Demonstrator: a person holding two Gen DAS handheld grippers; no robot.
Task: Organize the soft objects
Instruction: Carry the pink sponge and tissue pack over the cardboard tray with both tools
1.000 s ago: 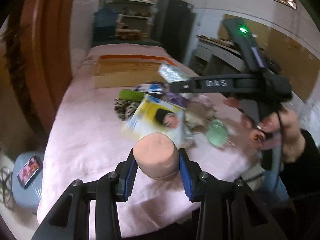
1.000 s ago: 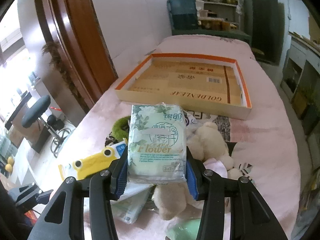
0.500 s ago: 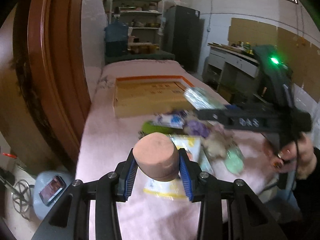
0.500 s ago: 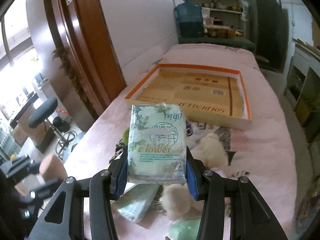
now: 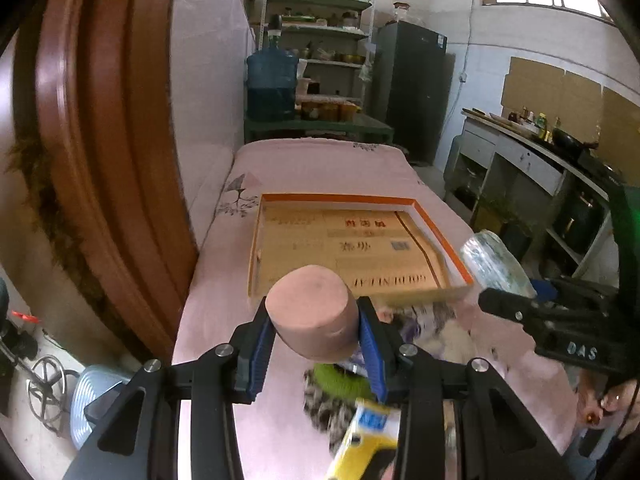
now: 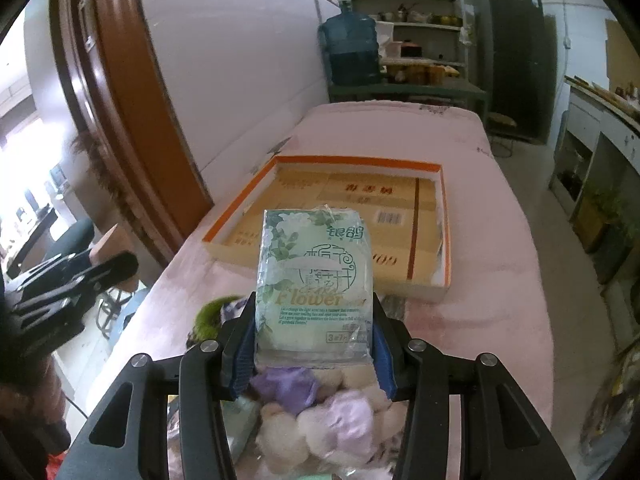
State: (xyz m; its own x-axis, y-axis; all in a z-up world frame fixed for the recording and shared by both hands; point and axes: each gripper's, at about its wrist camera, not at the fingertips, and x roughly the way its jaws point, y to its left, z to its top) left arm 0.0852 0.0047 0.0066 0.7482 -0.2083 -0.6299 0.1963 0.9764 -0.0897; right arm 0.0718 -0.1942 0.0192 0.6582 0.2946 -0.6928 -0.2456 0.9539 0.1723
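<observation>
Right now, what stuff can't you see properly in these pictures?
- Left wrist view: the yellow package is blurred and cut by the bottom edge; its print is unreadable.
- Left wrist view: the green item is partly hidden behind the left gripper holding the pink sponge.
- Right wrist view: the plush toys are partly hidden by the right gripper and tissue pack.
- Right wrist view: the tray floor is partly covered by that pack.

A pink-covered bed [image 6: 500, 240] carries an orange-rimmed cardboard tray [image 6: 434, 286] and mixed soft toys [image 6: 320, 420].
</observation>
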